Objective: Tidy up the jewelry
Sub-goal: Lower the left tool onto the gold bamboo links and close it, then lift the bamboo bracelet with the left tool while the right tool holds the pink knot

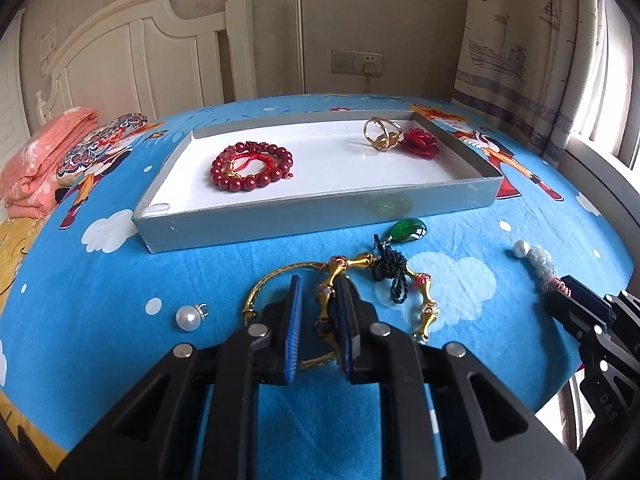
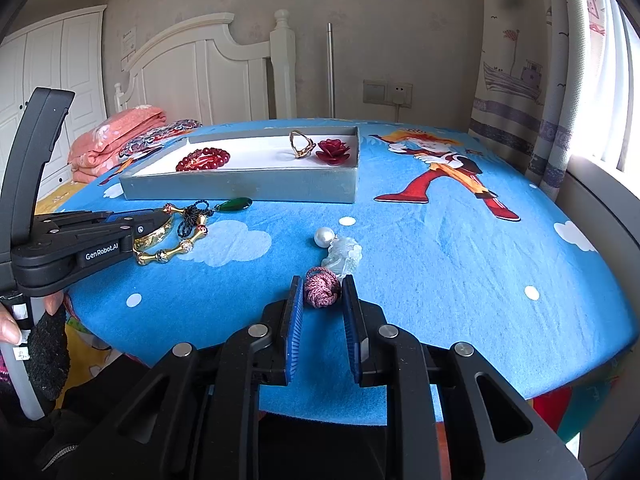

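A grey tray on the blue table holds a red bead bracelet, a gold ring and a red rose. My left gripper is open, its jaws straddling a gold bangle joined to a gold bamboo-link bracelet. A green pendant on black cord lies beyond. My right gripper is open around the pink cord knot of a pale jade pendant, with a pearl behind it. The tray shows in the right wrist view too.
A loose pearl lies left of the left gripper. Folded pink bedding and a white headboard sit at the far left. A curtain hangs at the right. The table's front edge is close.
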`<state>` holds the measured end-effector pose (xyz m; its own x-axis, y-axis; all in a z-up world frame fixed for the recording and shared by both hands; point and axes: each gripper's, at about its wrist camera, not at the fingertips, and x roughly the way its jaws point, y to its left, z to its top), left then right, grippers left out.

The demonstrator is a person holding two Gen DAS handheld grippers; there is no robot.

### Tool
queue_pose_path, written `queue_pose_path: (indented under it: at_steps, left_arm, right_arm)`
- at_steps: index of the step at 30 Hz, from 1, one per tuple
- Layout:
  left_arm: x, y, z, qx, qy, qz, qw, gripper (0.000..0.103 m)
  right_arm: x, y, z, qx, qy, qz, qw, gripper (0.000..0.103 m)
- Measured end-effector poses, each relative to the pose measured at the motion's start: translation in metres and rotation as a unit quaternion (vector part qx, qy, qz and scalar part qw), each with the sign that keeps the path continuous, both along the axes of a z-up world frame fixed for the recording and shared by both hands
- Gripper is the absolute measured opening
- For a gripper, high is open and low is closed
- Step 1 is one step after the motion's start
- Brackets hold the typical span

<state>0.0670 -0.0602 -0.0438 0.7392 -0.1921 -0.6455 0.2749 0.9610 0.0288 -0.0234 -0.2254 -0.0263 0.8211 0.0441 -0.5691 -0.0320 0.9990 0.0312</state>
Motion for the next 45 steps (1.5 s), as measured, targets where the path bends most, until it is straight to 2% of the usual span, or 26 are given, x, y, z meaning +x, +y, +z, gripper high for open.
queue_pose_path:
  at_steps: [4, 7, 12, 17, 18, 19, 34, 45]
  left_arm:
    - [-0.008, 0.003, 0.001, -0.015, -0.021, 0.003, 0.9997, 0.010]
    - [-0.013, 0.012, 0.014, -0.041, -0.042, 0.007, 0.9982, 0.009]
    - [-0.018, 0.020, 0.031, -0.070, -0.051, 0.004, 0.9963, 0.009]
    - [-0.025, 0.019, 0.039, -0.077, -0.058, -0.008, 0.9954, 0.009]
    - [-0.026, 0.019, 0.041, -0.077, -0.061, -0.009, 0.9951, 0.009]
    - [-0.028, 0.019, 0.043, -0.078, -0.065, -0.009, 0.9948, 0.009]
    - [-0.043, 0.044, 0.053, -0.096, -0.073, 0.009, 0.9926, 0.009]
    - [-0.052, 0.051, 0.050, -0.098, -0.074, 0.016, 0.9923, 0.009]
  right_arm:
    - [-0.001, -0.001, -0.001, 0.003, -0.001, -0.003, 1.000, 0.043]
    - [-0.002, -0.006, 0.000, 0.007, -0.002, -0.013, 1.000, 0.045]
    - [0.002, -0.004, -0.001, -0.008, -0.003, -0.015, 1.000, 0.045]
    - [0.008, 0.005, -0.001, -0.023, -0.009, 0.002, 1.000, 0.037]
    - [0.010, 0.005, -0.001, -0.022, -0.010, 0.004, 1.000, 0.030]
    - [0.011, 0.006, -0.001, -0.020, -0.010, 0.009, 1.000, 0.017]
    - [-0.010, 0.041, 0.029, -0.055, -0.065, 0.045, 0.995, 0.015]
    - [-0.012, 0.054, 0.044, -0.061, -0.078, 0.052, 0.994, 0.015]
